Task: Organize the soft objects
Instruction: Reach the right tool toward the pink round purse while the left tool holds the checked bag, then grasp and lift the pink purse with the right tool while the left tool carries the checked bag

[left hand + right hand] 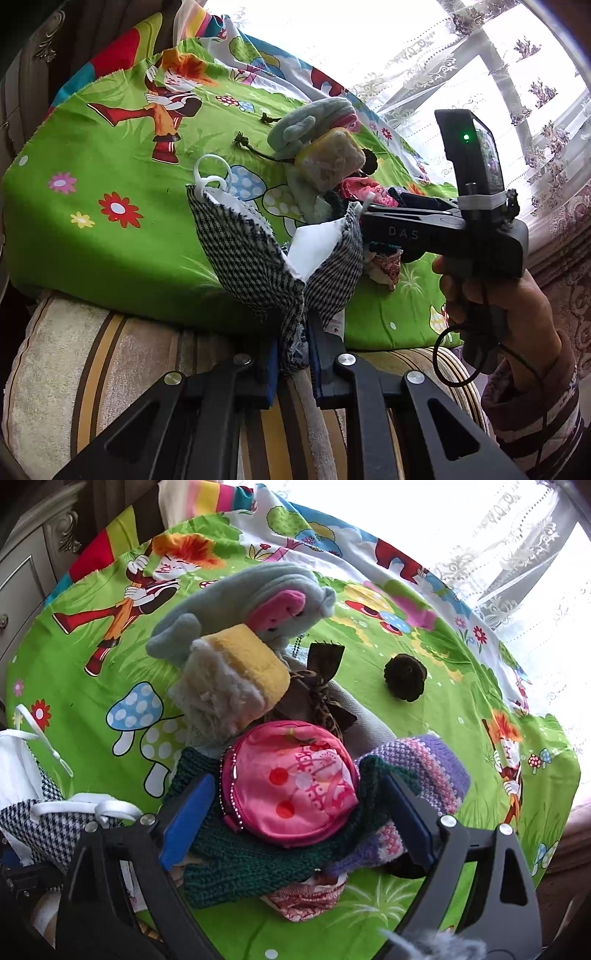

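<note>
Left wrist: fingers (291, 363) clamp houndstooth pouch (258, 258).

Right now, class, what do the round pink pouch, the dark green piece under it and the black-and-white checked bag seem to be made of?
Round pink pouch: smooth, slightly shiny woven fabric, probably synthetic; it shows a sheen, a printed pattern and a metal ball chain.
Dark green piece: chunky knitted yarn; the stitches are visible.
Black-and-white checked bag: matte woven houndstooth cloth with frayed edges and a white lining, held in the left gripper.

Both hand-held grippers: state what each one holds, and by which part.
The left hand-held gripper pinches the checked cloth bag by its bunched bottom end. The right hand-held gripper holds nothing; its open fingers straddle the pink pouch.
</note>
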A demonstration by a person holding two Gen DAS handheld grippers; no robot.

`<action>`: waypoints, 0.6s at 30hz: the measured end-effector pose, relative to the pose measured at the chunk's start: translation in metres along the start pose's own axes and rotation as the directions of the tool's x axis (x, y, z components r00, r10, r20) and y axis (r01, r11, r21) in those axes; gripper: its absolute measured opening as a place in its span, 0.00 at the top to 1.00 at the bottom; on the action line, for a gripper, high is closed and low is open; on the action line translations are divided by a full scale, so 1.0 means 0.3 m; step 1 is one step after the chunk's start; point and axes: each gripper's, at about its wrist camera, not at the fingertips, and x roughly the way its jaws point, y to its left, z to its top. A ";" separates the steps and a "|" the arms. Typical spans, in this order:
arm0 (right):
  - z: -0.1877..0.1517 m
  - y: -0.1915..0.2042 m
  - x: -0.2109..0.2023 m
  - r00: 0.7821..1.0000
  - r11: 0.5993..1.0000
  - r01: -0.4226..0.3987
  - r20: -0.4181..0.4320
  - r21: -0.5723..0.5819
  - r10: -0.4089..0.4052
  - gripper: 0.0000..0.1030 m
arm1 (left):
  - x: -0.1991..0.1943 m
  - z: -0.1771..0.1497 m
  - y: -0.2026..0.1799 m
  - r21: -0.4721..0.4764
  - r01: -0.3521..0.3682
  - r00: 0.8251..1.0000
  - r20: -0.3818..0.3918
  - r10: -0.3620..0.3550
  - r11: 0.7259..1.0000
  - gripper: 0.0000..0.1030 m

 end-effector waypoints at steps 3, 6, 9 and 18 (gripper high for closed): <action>-0.003 -0.017 0.005 1.000 0.999 -0.013 -0.001 0.032 0.013 0.17 | 0.000 0.000 -0.001 0.000 -0.002 1.000 0.001 0.002 1.000 0.86; -0.011 -0.016 -0.008 1.000 1.000 -0.016 0.010 0.027 0.015 0.20 | -0.002 0.001 -0.003 0.003 -0.007 1.000 0.007 0.007 1.000 0.86; -0.026 -0.030 -0.051 0.999 0.998 -0.032 0.042 0.062 0.030 0.27 | -0.007 0.001 -0.009 0.011 -0.012 1.000 0.016 0.012 1.000 0.86; -0.106 -0.087 -0.145 0.994 0.987 -0.079 0.084 0.138 0.068 0.58 | -0.046 -0.009 -0.045 0.049 -0.035 0.997 0.065 0.032 0.998 0.86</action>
